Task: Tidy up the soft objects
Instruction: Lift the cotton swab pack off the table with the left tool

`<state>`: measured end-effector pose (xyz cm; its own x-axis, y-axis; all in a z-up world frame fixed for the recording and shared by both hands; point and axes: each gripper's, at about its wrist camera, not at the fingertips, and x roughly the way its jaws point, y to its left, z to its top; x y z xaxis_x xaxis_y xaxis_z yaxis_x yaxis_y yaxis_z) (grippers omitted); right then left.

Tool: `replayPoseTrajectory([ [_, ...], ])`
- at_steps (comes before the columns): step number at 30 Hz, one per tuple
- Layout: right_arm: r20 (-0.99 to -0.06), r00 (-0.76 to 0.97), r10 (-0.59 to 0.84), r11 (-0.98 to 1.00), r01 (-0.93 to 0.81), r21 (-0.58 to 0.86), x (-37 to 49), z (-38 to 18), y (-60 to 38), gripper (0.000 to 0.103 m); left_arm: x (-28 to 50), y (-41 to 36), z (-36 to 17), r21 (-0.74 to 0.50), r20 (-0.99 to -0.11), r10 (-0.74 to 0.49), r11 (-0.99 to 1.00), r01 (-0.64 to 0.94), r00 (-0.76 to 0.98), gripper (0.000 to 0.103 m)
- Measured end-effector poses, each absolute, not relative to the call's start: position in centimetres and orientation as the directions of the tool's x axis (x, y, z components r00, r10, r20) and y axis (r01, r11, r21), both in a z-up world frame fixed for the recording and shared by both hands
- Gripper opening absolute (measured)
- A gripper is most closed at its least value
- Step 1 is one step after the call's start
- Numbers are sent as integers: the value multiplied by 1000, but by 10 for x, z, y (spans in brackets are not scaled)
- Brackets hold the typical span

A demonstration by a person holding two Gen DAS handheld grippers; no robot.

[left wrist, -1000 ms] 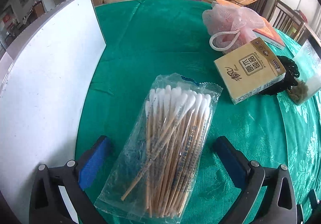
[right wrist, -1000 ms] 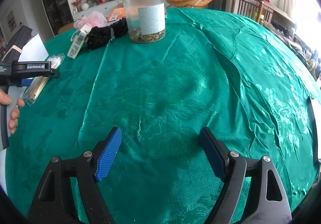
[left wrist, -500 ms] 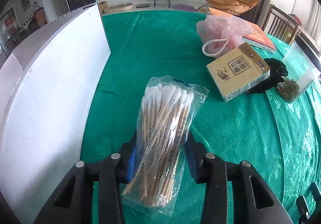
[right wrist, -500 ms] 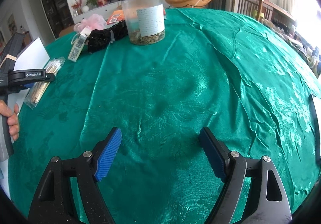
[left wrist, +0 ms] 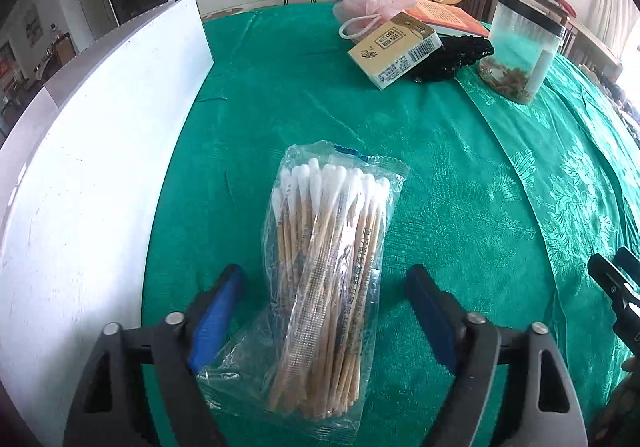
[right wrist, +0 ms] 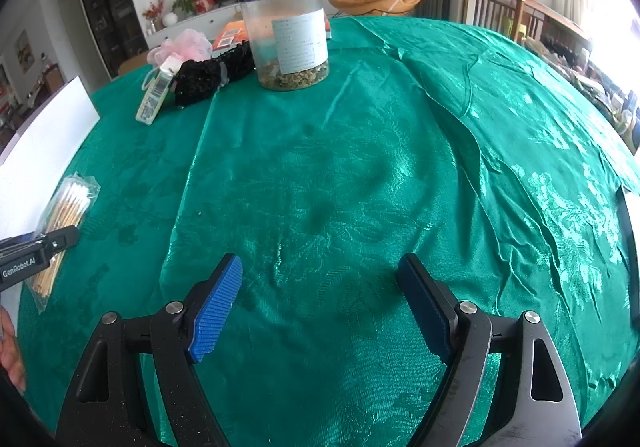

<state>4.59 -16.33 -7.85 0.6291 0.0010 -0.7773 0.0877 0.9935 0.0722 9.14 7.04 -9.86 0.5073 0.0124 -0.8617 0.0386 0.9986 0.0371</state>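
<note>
flat white board (left wrist: 92,175) at left | one crinkly clear bag of cotton swabs (left wrist: 328,267) lying on glossy green cloth (left wrist: 460,187), between left gripper (left wrist: 320,323) jaws just sprung apart, pads clear of it | right gripper (right wrist: 320,307): spread wide, empty | ribbed blue pads: two each

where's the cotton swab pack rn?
Left wrist view: cotton swab pack lies on the green tablecloth between the open left gripper fingers, white board to its left.
</note>
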Motion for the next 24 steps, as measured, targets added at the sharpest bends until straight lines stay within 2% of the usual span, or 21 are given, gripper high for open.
replayPoseTrajectory([
  [5,-777,629,0,994,88,71,46,-78,-163,83,94,78,-103,-3,-852,-9,1000,13,523,103],
  [16,-793,608,-38,997,72,7,49,-81,-155,87,94,79,-105,2,-820,-8,1000,17,572,103],
  [24,-793,609,-32,998,67,12,48,-81,-155,87,93,85,-104,3,-812,-10,1000,21,584,103],
])
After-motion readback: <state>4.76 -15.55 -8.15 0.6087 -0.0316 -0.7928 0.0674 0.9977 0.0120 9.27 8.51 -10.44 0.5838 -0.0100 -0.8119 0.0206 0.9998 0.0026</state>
